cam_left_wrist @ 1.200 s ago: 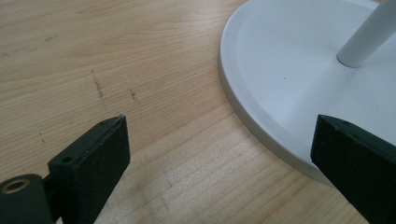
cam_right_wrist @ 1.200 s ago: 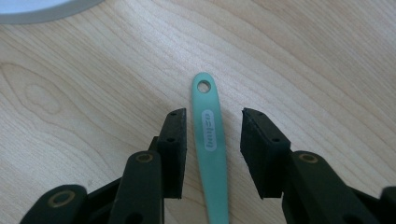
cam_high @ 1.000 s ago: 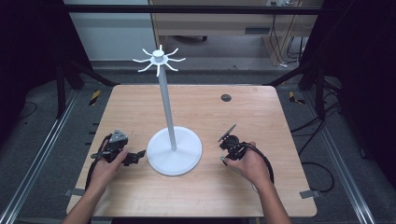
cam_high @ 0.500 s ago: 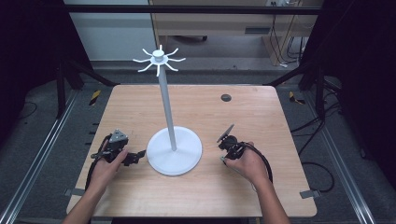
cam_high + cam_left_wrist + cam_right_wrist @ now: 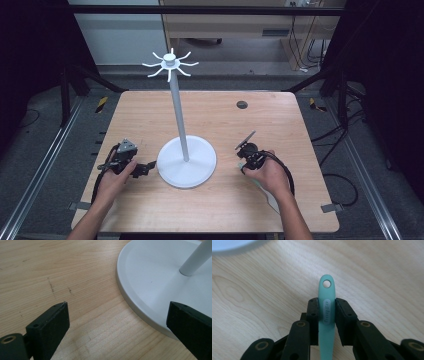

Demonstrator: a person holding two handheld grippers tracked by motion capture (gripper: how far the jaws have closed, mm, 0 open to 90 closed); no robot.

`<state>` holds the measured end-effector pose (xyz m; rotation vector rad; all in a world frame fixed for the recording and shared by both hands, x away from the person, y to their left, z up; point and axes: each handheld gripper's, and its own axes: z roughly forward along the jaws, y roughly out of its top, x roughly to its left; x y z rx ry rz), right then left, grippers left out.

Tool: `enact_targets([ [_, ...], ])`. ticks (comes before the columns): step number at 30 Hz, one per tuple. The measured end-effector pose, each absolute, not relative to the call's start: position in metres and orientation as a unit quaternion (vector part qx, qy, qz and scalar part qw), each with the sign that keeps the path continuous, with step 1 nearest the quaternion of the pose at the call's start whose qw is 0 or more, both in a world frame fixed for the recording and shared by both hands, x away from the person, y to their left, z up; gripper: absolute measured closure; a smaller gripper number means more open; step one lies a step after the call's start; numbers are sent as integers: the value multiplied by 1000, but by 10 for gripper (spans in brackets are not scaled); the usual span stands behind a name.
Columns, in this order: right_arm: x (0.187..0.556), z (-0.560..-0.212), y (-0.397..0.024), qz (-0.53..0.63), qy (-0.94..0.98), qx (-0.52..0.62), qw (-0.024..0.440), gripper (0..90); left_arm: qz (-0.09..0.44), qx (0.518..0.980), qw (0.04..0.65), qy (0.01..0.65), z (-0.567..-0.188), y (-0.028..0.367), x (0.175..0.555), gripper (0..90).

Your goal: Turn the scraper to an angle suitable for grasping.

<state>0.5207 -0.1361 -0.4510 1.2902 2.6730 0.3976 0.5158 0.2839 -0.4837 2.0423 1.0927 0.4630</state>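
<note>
Since a second ago your hands have hardly shifted; what has changed is your right claw (image 5: 327, 317), whose jaws have just been closing and now pinch the mint-green handle (image 5: 327, 305) from both sides. In the right gripper view the pads press flat against it just below the end with the hanging hole (image 5: 327, 284), so that hole pokes out just past the jaw tips, over bare wood. The rest of the handle runs back under your right hand (image 5: 265, 172), and a pale end shows on the surface (image 5: 300, 115) behind your wrist in the high view; what kind of utensil it is cannot be told.

That grip looks like the start of a hanging job: with the hole left free ahead of the claw, you could lift it toward the hooks (image 5: 170, 65) atop the white stand (image 5: 186, 160), which rises just to the claw's left.

Your left claw (image 5: 145, 167) stands wide apart and holds nothing. It lies on the wood right beside the rim of the stand's round base (image 5: 155, 282), well placed to steady it.
</note>
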Motion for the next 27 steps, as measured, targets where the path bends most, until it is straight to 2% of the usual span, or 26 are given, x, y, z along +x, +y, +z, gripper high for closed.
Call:
enact_targets([
  [11, 500, -392, -163, 251, 852, 443, 125, 744, 182, 800, 379, 428, -484, 284, 516, 43],
  [27, 481, -338, -169, 347, 826, 408, 178, 745, 184, 798, 379, 431, -483, 286, 515, 43],
])
